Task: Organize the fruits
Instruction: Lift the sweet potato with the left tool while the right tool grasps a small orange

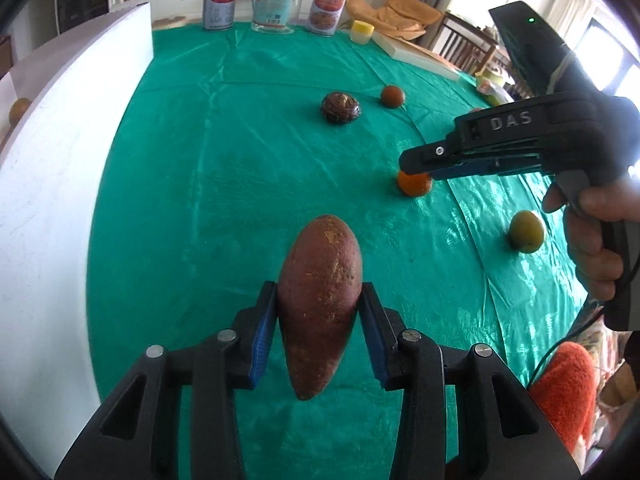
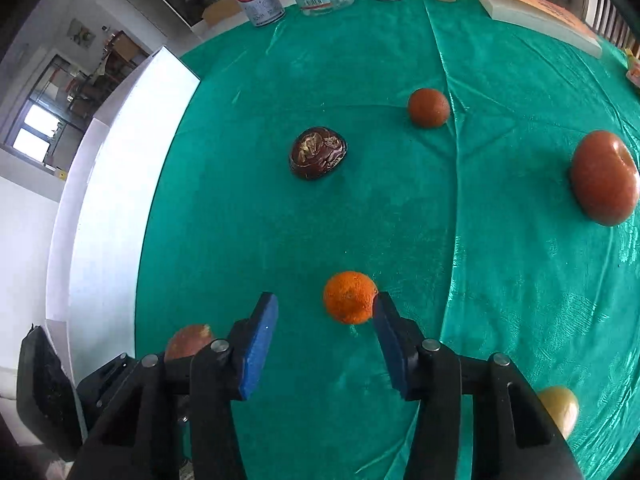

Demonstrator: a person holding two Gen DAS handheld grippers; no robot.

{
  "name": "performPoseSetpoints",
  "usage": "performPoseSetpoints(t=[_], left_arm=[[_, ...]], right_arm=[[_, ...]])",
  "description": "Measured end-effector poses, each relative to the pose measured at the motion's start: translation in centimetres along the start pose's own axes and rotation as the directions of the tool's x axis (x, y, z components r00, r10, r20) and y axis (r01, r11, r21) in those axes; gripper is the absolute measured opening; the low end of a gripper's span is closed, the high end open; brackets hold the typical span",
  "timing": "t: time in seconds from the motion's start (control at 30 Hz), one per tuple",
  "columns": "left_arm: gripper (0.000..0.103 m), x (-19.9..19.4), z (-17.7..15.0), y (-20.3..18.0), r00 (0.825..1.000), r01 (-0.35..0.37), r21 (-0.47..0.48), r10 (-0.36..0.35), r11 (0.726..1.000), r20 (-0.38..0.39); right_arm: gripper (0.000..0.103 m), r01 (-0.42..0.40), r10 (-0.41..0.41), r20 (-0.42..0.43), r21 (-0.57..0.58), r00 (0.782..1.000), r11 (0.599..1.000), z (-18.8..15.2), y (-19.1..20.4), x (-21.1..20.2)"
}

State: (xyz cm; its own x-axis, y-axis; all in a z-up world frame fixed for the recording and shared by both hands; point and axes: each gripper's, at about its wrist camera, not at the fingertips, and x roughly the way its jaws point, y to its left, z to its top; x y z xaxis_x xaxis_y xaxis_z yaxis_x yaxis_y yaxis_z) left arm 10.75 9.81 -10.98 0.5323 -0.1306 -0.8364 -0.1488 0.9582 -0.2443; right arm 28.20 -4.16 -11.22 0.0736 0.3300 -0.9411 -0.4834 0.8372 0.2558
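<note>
Left claw (image 1: 319, 312) clenched on brown oblong fruit (image 1: 320, 300), long axis running up-frame. Right claw (image 2: 326, 344) released, above the desk (image 2: 400, 220); orange (image 2: 350, 297) lies just ahead, right of centre, touching the right pad.

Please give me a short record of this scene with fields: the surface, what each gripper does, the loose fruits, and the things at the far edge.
surface: green tablecloth
left gripper: shut on a long reddish-brown fruit
right gripper: open, nothing between its pads; orange mandarin lies beside its right finger
loose fruits: wrinkled dark fruit, small brown round fruit, red apple, yellow-green fruit
far edge: two cans, glass jar
</note>
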Motion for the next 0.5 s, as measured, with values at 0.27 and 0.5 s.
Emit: performPoseSetpoints(t=[0.27, 0.5], left_arm=[[0.041, -3.8, -0.1, 0.6, 0.997, 0.044, -0.008, -0.044, 0.999, 0.063], [0.041, -4.6, -0.7, 1.4, 0.996, 0.063, -0.039, -0.060, 0.997, 0.071]], right_arm=[[0.014, 0.081, -0.081, 0.000, -0.020, 0.997, 0.997, -0.1, 0.0, -0.8], [0.018, 0.138, -0.139, -0.012, -0.033, 0.990, 0.990, 1.5, 1.7, 0.1]])
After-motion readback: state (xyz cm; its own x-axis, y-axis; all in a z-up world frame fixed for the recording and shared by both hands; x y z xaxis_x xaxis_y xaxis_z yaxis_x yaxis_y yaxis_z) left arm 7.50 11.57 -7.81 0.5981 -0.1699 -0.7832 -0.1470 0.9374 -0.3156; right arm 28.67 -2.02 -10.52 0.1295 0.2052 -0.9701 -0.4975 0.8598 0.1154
